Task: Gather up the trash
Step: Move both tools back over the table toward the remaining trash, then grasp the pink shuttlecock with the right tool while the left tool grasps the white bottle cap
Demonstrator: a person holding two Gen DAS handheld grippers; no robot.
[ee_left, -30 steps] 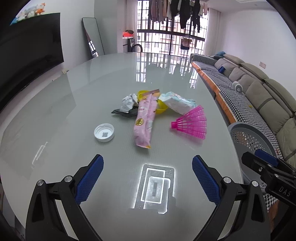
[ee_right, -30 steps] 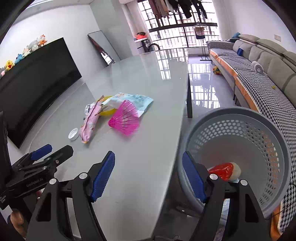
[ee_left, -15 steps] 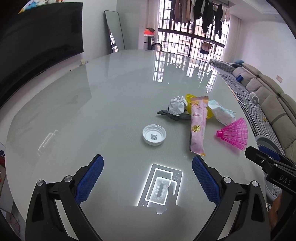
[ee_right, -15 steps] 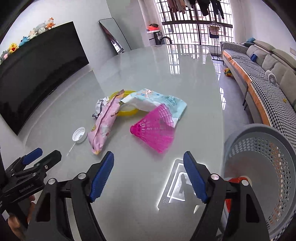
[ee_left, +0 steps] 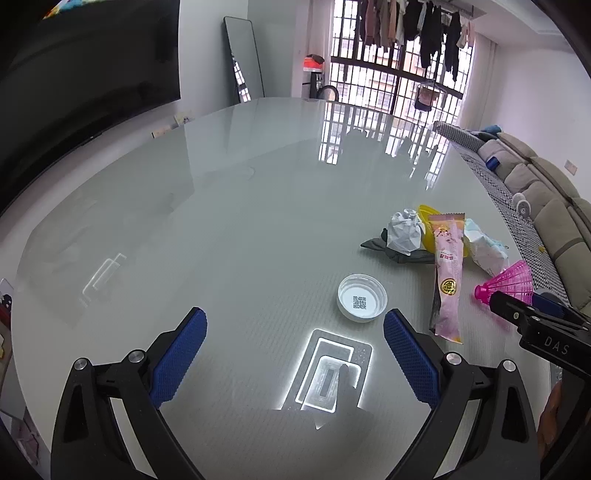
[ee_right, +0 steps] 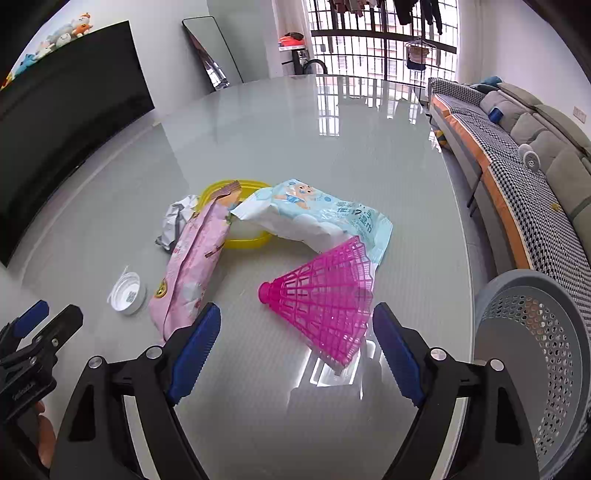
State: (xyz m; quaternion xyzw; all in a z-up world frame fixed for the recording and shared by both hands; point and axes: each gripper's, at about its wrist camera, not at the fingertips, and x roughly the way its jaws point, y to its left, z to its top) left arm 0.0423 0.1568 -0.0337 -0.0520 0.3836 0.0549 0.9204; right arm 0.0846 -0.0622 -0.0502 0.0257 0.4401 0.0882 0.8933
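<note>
We see the glossy table [ee_left: 229, 221] with the grey mesh basket [ee_right: 535, 354] at its right edge. Tilted down over it, our right gripper [ee_right: 295, 343] is spreading its jaws, the pink shuttlecock [ee_right: 328, 299] lying untouched just ahead between them. Our left gripper [ee_left: 293, 354] hangs likewise tilted, wide apart and empty, the white cap [ee_left: 362, 301] just beyond its right finger.

Place: a home living room.
Landmark: glossy grey worktop [ee_right: 280, 122].
Right of worktop: long sofa [ee_right: 546, 133] with checked cover.
Left of worktop: large dark TV [ee_right: 62, 96], plush toys [ee_right: 62, 31] on top.
Beyond worktop: barred balcony window [ee_left: 391, 74], hanging laundry [ee_left: 410, 18], leaning mirror [ee_left: 245, 59].
</note>
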